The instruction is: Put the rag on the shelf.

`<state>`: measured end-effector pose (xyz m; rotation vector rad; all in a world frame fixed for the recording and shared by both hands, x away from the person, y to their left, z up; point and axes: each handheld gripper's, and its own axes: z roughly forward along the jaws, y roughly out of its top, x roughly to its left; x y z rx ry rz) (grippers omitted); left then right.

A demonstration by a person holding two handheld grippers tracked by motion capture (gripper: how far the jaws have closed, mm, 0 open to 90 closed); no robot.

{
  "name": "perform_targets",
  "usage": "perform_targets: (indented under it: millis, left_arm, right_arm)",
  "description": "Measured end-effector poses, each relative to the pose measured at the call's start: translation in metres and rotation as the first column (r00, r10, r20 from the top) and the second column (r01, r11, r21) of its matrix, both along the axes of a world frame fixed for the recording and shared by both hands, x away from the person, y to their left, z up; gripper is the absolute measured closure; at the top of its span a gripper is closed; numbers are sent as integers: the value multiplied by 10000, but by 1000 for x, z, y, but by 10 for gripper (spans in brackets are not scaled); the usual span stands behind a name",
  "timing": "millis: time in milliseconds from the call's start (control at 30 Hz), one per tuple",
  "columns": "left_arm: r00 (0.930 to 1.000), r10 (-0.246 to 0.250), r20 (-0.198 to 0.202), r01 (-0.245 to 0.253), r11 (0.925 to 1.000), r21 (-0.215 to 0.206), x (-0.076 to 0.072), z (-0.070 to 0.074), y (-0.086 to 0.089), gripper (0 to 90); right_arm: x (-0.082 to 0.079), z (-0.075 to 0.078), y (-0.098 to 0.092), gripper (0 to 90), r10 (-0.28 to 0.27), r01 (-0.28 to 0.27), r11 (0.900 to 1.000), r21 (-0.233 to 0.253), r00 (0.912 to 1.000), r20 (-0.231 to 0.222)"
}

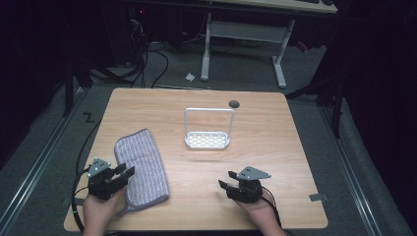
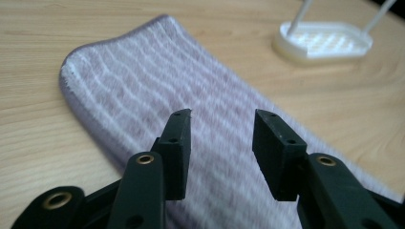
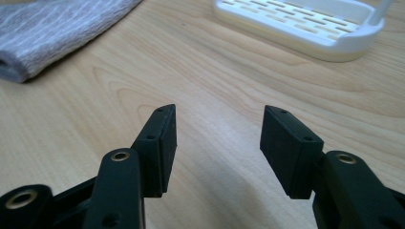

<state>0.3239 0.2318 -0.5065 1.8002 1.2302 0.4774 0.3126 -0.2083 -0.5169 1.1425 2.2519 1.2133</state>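
Left gripper [image 1: 125, 172] hovers gaping and empty over the cloth [image 1: 141, 169]; right gripper [image 1: 226, 186], equally agape, idles beside it; probably pinch the cloth's edge squarely.

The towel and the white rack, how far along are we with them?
Nothing looks done yet: the folded towel lies flat on the table, apart from the white rack, which stands bare. Left tool hovers open over the towel's near end; right tool is open over bare wood. Any handling remains.
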Motion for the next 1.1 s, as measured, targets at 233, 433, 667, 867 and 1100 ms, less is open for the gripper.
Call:
perform_targets:
  millis: [233,433,667,867,1100]
  left_arm:
    - [9943,-265,-1034,329,9976,607,7,-14,-5,779]
    - [9899,-539,-1309,720,9878,1381,6,-22,-15,900]
    - [9799,-1584,-1211,1750,9743,1417,-17,-23,-42,900]
    - [9527,-2748,-1300,2939,9418,1632,-41,-21,-70,900]
    - [9141,-3840,-1302,4009,9041,1480,-53,-21,-97,900]
  right_arm:
    - [-3,5,2,503,26,-25,10000,-62,9999,138]
    - [-1,3,6,511,18,-18,10000,39,10000,17]
    - [-1,5,4,516,83,-85,9999,144,9999,118]
    - [-2,7,3,537,95,-98,9996,267,9999,125]
    - [-3,6,8,607,364,-368,9989,295,9992,132]
